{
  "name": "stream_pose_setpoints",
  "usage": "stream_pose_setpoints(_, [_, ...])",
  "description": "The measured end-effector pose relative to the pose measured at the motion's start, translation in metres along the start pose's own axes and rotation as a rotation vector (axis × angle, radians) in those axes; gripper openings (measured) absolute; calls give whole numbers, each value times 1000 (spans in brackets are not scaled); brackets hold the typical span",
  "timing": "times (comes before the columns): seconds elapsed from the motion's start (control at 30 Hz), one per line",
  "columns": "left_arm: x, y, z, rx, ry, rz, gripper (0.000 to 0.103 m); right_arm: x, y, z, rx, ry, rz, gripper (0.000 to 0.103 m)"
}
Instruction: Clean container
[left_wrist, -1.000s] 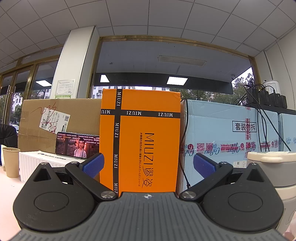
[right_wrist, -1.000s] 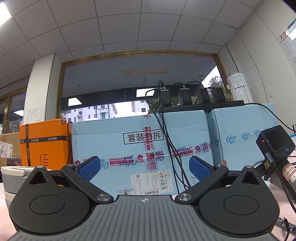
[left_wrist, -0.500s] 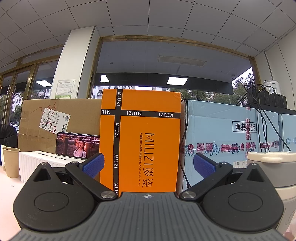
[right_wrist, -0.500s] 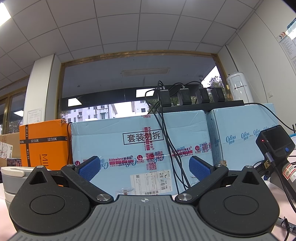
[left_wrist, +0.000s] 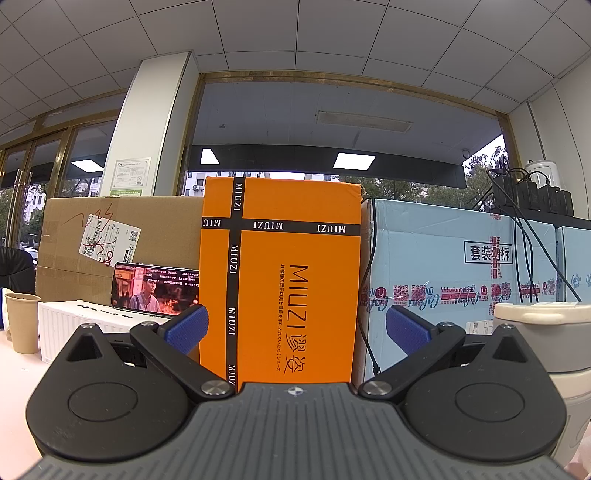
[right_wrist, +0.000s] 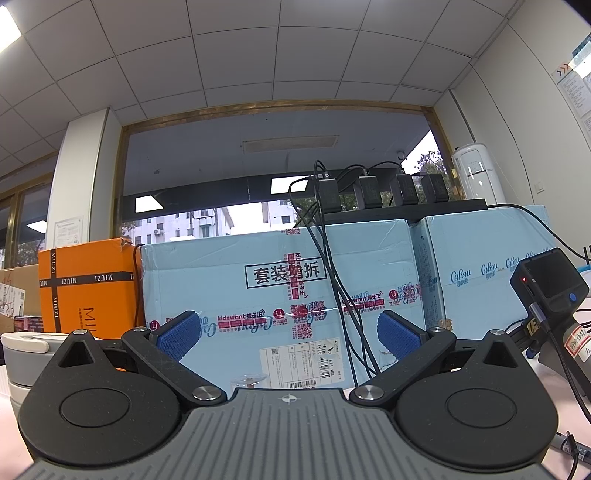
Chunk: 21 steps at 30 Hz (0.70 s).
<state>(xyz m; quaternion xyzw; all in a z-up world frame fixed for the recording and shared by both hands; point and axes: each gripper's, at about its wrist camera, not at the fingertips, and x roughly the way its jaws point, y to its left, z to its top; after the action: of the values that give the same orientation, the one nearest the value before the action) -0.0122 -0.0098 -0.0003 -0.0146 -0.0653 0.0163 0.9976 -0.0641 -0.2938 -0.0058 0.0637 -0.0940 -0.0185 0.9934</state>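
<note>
A grey and cream stacked container with a cream lid stands at the right edge of the left wrist view, just right of my left gripper. That gripper is open, its blue pads wide apart with nothing between them. The same container shows at the left edge of the right wrist view, to the left of my right gripper, which is open and empty too. Both grippers sit low over the pale table, pointing at the boxes behind it. Most of the container's body is hidden behind the gripper housings.
An orange box, a brown carton and light-blue cartons wall off the back. A phone playing video leans on a white box. A paper cup stands far left. A black camera device with cables sits right.
</note>
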Motion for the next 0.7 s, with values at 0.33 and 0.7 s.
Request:
stream_pose_setpoints(0.33, [0,1,1,-1,1,0,103,0,-1,0,3,0,-1,103])
stream_pose_setpoints(0.7, [0,2,0,-1,0,-1,103,0,0,0,7,0,-2,103])
